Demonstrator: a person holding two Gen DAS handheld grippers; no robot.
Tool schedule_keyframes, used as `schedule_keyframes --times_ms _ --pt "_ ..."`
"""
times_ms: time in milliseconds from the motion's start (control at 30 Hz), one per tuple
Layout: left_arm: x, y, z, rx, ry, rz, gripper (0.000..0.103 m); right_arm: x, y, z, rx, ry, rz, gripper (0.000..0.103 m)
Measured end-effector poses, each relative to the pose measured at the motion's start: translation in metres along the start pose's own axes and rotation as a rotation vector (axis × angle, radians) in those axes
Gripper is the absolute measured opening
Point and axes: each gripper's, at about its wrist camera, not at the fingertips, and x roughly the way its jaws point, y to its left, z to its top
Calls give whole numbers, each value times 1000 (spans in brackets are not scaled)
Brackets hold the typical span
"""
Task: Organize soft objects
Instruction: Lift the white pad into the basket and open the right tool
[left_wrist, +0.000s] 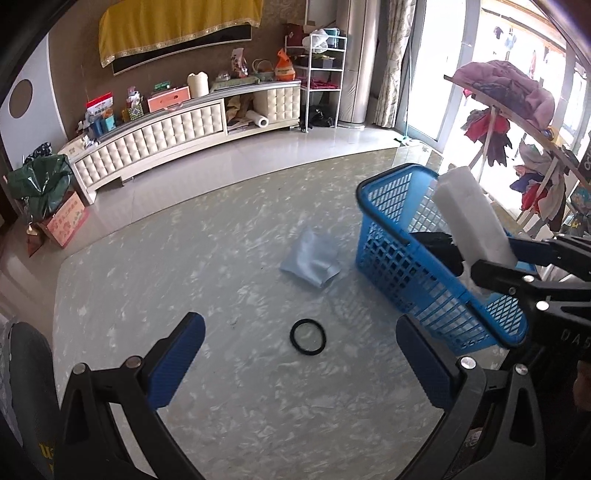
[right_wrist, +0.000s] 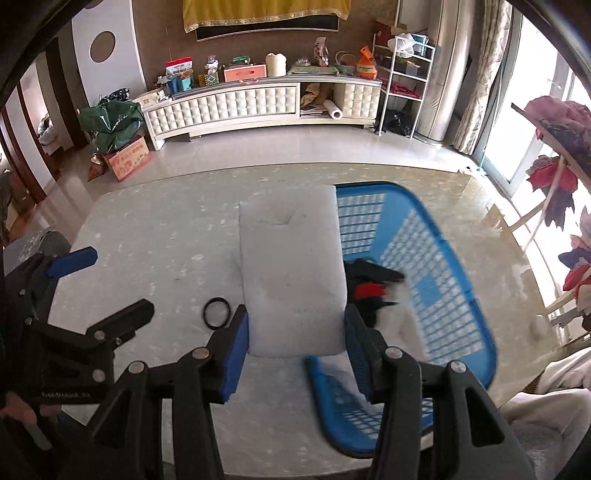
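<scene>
My right gripper (right_wrist: 295, 317) is shut on a white foam block (right_wrist: 291, 258), with a pad against each side of its lower end. The block hangs tilted over the near-left rim of a blue mesh basket (right_wrist: 424, 258) that holds a black and red item (right_wrist: 369, 288). The left wrist view shows the same block (left_wrist: 469, 214) above the basket (left_wrist: 406, 266), held by the right gripper (left_wrist: 493, 260). My left gripper (left_wrist: 297, 323) hovers open and empty over the marble table (left_wrist: 166, 266). Beneath it lies a black ring (left_wrist: 307, 336). A pale blue folded cloth (left_wrist: 312, 264) rests left of the basket.
A laden clothes rack (left_wrist: 517, 110) stands right of the table. Across the floor are a long white cabinet (left_wrist: 166, 133), a wire shelf (left_wrist: 325, 62) and a cardboard box (left_wrist: 62, 221). A dark chair back (left_wrist: 26, 369) sits at the table's near left.
</scene>
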Motion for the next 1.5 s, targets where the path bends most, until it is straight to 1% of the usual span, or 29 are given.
schedule_keyframes --times_ms 100,200,367,467,633,733,833,1033,1267,1333,1400,1467,1500 --pt "2 -8 3 5 3 -1 103 4 1 -7 1 11 -8 47" --pt "4 -19 8 9 3 -7 103 4 -7 -10 13 22 -7 48" --pt "9 -47 15 51 -3 -25 103 -2 -19 -13 17 39 -10 48" --pt "13 -61 16 76 -2 -38 103 -9 -33 -19 20 49 -15 49" --pt "21 -82 13 113 9 -59 103 -2 -42 -30 3 100 -8 50" --pt "26 -95 10 147 19 -62 103 5 -51 -34 29 135 -14 50" --pt "30 -104 8 163 30 -76 103 13 -57 -34 55 163 -23 51" --pt "38 -114 4 188 50 -75 103 22 -65 -32 82 205 -21 52" --pt "44 -117 3 189 72 -80 103 19 -59 -32 74 208 -36 55" --pt "44 -119 2 193 70 -83 103 17 -61 -33 74 203 -33 58" --pt "44 -121 1 199 71 -83 103 15 -65 -34 71 196 -30 68" --pt "44 -121 1 201 71 -84 103 11 -63 -32 69 184 -33 83" --pt "44 -121 1 201 70 -83 103 8 -62 -33 69 177 -35 85"
